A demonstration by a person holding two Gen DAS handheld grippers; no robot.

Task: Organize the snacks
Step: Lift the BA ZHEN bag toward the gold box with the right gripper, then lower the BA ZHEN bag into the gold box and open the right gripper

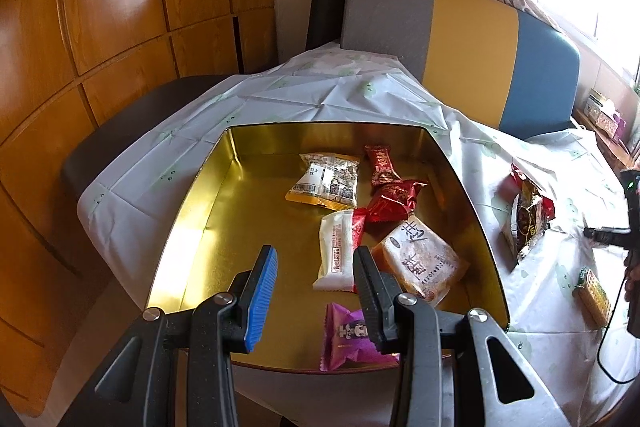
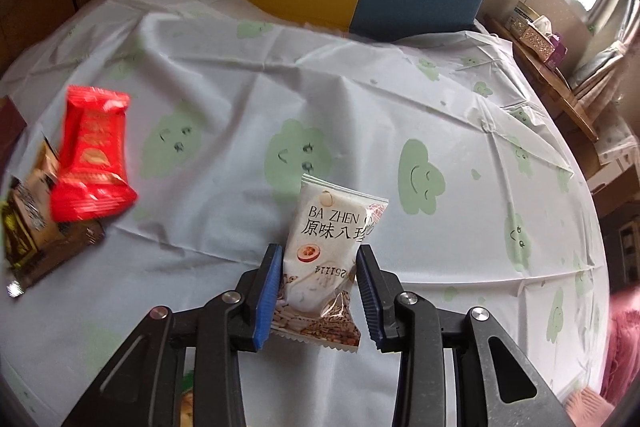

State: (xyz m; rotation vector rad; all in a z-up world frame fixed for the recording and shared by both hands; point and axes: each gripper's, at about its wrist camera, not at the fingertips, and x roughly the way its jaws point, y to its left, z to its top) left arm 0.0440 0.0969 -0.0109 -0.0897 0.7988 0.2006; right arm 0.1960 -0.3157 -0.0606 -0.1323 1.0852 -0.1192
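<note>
In the right wrist view my right gripper [image 2: 319, 248] is shut on a white snack packet [image 2: 332, 223] printed "BA ZHEN", held upright above the tablecloth. To its left a red packet [image 2: 94, 155] rests on brown and gold packets [image 2: 32, 227]. In the left wrist view my left gripper [image 1: 315, 250] is open over the near part of a gold tin [image 1: 216, 187], nothing between its pads. In the tin lie a yellow-edged packet [image 1: 326, 181], two red candies [image 1: 390, 187], a white packet [image 1: 338, 251], an orange pastry packet [image 1: 420, 259] and a purple packet [image 1: 352, 335].
A white cloth with green cloud faces [image 2: 360, 87] covers the round table. On it, right of the tin, lie a heap of packets [image 1: 528, 215] and a green-yellow biscuit pack [image 1: 592, 295]. A grey, yellow and blue chair back [image 1: 472, 43] stands behind. A shelf with tissue boxes [image 2: 536, 31] is far right.
</note>
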